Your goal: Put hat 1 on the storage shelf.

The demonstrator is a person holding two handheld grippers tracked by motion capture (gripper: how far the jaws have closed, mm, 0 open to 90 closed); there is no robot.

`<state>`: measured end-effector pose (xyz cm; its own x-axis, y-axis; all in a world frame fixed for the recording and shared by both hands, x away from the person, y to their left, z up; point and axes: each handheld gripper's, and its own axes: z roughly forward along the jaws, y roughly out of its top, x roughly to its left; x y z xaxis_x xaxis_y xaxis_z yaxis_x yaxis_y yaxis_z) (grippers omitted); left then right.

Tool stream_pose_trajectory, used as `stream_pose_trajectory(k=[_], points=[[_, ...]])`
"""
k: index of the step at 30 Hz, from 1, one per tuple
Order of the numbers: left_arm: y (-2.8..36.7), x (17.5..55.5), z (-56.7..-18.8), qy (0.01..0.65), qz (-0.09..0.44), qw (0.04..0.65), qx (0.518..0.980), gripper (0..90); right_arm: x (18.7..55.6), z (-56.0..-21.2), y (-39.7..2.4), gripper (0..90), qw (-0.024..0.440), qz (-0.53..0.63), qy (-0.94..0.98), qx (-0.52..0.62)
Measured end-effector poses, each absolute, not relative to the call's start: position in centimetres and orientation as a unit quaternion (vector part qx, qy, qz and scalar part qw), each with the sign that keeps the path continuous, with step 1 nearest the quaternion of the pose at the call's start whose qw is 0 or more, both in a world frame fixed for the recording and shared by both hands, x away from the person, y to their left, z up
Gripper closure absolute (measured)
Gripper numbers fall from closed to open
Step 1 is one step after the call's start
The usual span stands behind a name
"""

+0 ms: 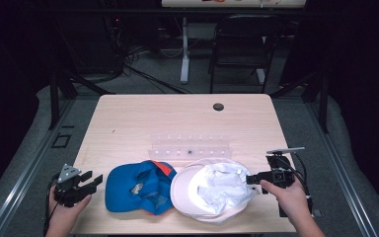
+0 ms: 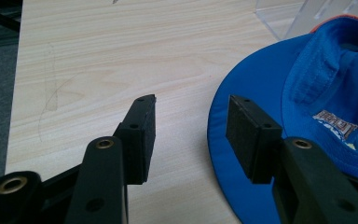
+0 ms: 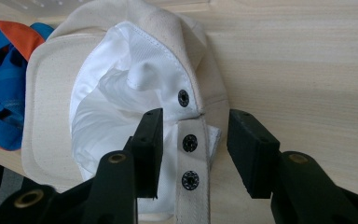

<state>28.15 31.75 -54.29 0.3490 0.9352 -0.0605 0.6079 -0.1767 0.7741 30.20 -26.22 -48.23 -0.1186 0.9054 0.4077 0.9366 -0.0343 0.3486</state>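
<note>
We have the white cap (image 1: pixel 212 190) lying upside down near the front edge of the counter (image 1: pixel 177 113), just beside the blue cap (image 1: pixel 138 186). Our right gripper (image 3: pixel 193 140) straddles the white cap's snap strap (image 3: pixel 192 158) with its jaws apart, pads not pressing on it. If we close from here, the jaws may catch only the strap's edge or bunch the lining, and the cap could twist or slide into the blue cap (the two already sit close). Our right hand (image 1: pixel 288 195) comes in low from the cap's right side, gripper roughly level. Our left gripper (image 2: pixel 191 126) rests open on the counter at the blue cap's brim, gripping nothing.
</note>
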Motion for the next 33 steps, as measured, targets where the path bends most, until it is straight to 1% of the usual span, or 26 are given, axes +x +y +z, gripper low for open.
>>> stream_pose_trajectory(k=[4, 8, 14, 18, 22, 24, 27, 31, 32, 33], points=[[31.8, 28.2, -54.3, 0.525, 0.222, 0.368, 0.735, 52.8, 30.3, -48.7, -25.9, 55.6, 0.035, -0.278, -0.692, -0.666], [31.8, 28.2, -54.3, 0.524, 0.222, 0.369, 0.735, 52.8, 30.6, -49.5, -25.7, 55.4, 0.057, -0.276, -0.692, -0.665], [31.8, 28.1, -54.2, 0.520, 0.222, 0.369, 0.738, 52.9, 30.8, -50.2, -25.6, 55.3, 0.072, -0.283, -0.684, -0.668], [31.7, 28.1, -54.3, 0.519, 0.222, 0.369, 0.738, 52.9, 30.8, -50.3, -25.5, 55.3, 0.077, -0.284, -0.682, -0.670], [31.7, 28.1, -54.3, 0.516, 0.222, 0.370, 0.740, 52.8, 30.7, -49.8, -25.6, 55.7, 0.097, -0.292, -0.681, -0.665], [31.6, 28.1, -54.3, 0.516, 0.219, 0.367, 0.742, 52.8, 30.7, -49.4, -25.6, 57.1, 0.103, -0.297, -0.680, -0.663], [31.6, 28.1, -54.2, 0.516, 0.219, 0.365, 0.743, 52.9, 30.7, -48.7, -25.6, 61.7, 0.110, -0.298, -0.683, -0.658], [31.7, 28.1, -54.2, 0.517, 0.221, 0.362, 0.744, 53.0, 30.7, -48.1, -25.4, 70.7, 0.117, -0.292, -0.689, -0.652], [31.7, 28.1, -54.2, 0.516, 0.221, 0.362, 0.744, 53.0, 30.7, -48.0, -25.4, 75.3, 0.115, -0.288, -0.691, -0.653], [31.7, 28.1, -54.3, 0.516, 0.223, 0.362, 0.744, 53.2, 30.7, -48.0, -25.4, 76.6, 0.110, -0.288, -0.690, -0.655]])
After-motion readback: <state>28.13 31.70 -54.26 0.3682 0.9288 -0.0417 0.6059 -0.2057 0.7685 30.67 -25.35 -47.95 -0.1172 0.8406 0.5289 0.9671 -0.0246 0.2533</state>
